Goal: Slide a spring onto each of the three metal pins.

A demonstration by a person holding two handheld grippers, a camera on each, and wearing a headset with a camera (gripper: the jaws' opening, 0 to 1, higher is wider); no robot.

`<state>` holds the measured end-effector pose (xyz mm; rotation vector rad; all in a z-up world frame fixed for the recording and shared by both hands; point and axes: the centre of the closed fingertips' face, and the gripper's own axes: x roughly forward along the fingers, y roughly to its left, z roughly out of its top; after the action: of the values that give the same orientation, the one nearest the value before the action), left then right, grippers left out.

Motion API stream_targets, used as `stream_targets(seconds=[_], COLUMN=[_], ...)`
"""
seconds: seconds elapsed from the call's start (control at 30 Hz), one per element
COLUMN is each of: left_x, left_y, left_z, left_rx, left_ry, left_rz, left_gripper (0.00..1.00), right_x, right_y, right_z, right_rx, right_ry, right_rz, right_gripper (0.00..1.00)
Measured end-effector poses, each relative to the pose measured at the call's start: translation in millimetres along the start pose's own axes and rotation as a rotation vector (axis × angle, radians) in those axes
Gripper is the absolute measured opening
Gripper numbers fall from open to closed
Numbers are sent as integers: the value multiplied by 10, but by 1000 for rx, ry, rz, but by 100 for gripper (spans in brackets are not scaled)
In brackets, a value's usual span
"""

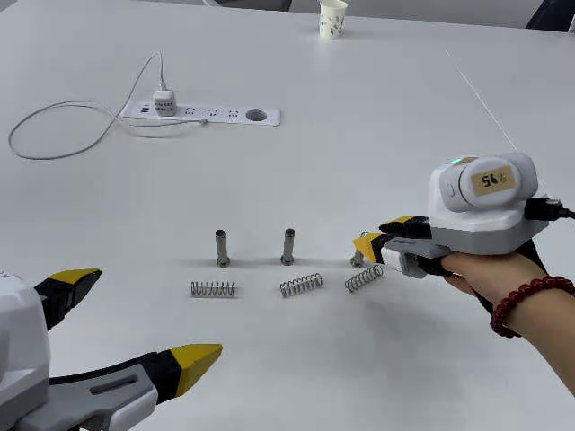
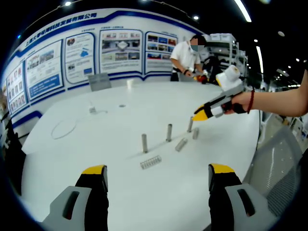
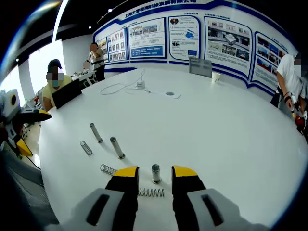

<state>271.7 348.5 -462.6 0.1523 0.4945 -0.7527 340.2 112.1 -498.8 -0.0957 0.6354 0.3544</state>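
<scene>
Three short metal pins stand upright in a row on the white table: left pin, middle pin and right pin. In front of each lies a loose spring: left spring, middle spring, right spring. My right gripper is open, low over the table, with its yellow tips either side of the right pin; the right spring lies between its jaws further back. My left gripper stands wide open and holds nothing, near the table's front edge, well short of the left spring.
A white power strip with a plugged charger and a looping white cable lies at the back left. A paper cup stands at the far edge. People stand and sit beyond the table in the gripper views.
</scene>
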Motion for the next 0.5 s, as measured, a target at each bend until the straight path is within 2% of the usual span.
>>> stream_targets(seconds=[0.27, 0.5], left_x=[4, 21], left_y=[26, 53], left_z=[-2, -21], left_rx=[20, 25], left_ry=[6, 13], left_rz=[-2, 1], left_gripper=[87, 86], right_x=[-126, -213], right_y=[103, 177], right_z=[37, 6], right_rx=[-3, 11], right_ry=[-23, -40], right_rz=[46, 101], right_gripper=[37, 48])
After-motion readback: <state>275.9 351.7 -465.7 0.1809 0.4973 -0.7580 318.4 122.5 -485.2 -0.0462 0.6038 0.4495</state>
